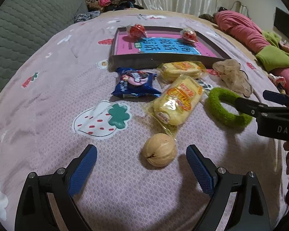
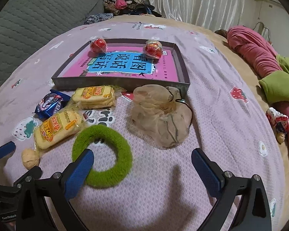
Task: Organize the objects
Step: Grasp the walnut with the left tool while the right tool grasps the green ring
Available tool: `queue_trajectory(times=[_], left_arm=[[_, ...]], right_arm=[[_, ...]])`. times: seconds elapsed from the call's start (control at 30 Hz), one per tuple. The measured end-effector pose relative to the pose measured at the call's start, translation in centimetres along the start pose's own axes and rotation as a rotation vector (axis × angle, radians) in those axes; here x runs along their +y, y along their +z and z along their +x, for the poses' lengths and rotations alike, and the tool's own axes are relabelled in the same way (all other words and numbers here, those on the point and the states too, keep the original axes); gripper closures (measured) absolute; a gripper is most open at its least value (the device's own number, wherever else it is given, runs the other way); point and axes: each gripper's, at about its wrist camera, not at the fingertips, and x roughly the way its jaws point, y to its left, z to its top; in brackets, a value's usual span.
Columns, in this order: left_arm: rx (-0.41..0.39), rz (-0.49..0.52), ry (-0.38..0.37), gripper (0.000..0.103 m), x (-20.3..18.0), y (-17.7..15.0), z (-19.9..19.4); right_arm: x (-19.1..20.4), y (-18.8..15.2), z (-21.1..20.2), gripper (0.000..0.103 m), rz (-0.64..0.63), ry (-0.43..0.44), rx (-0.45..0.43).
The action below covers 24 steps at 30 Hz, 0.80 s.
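Note:
A tan walnut-like ball (image 1: 159,155) lies on the pink bedspread between the fingers of my open left gripper (image 1: 141,149), nearer the right pad and untouched. In the right wrist view that left gripper (image 2: 25,157) appears at the left edge, around the ball (image 2: 29,158). My right gripper (image 2: 142,153) is open over a fuzzy green ring (image 2: 123,150). Its left fingertip sits in the ring's hole, with the ring's right arc between the pads. In the left wrist view the right gripper (image 1: 252,99) reaches the ring (image 1: 217,111) from the right.
A dark shallow box (image 2: 184,71) holds a pink book and two red wrapped balls (image 2: 98,45) (image 2: 153,49). Two yellow snack packs (image 2: 57,129) (image 2: 95,96), a blue cookie pack (image 2: 50,105) and a beige cloth pouch (image 2: 161,113) lie before it. Pink and green clothes (image 2: 260,57) line the right edge.

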Motion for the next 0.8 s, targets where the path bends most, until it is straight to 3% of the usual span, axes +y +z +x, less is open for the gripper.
queue_trajectory(times=[0.13,0.57,0.7,0.77,0.8], left_arm=[[0.002,0.015,-0.012,0.009,-0.3,0.1,0.4],[0.002,0.027,-0.058,0.012,-1.2,0.3,1.2],[-0.009,0.04,-0.026,0.042,-1.3,0.3,1.0],[-0.004,0.025,-0.037,0.043,-1.0,0.3,1.1],[-0.003,0.012,-0.044,0.05,-0.7,0.3,1.0]], right_arm=[[0.5,0.0,0.7,0.004,-0.007,0.007,0.008],[1.8,-0.6,1.8,0.037,-0.019,0.021,0.015],[2.3,-0.8,1.4,0.053,-0.044,0.041,0.004],[2.5,-0.9,1.3,0.063,-0.048,0.059,-0.002],[2.5,-1.0,1.2,0.07,-0.047,0.068,-0.006]])
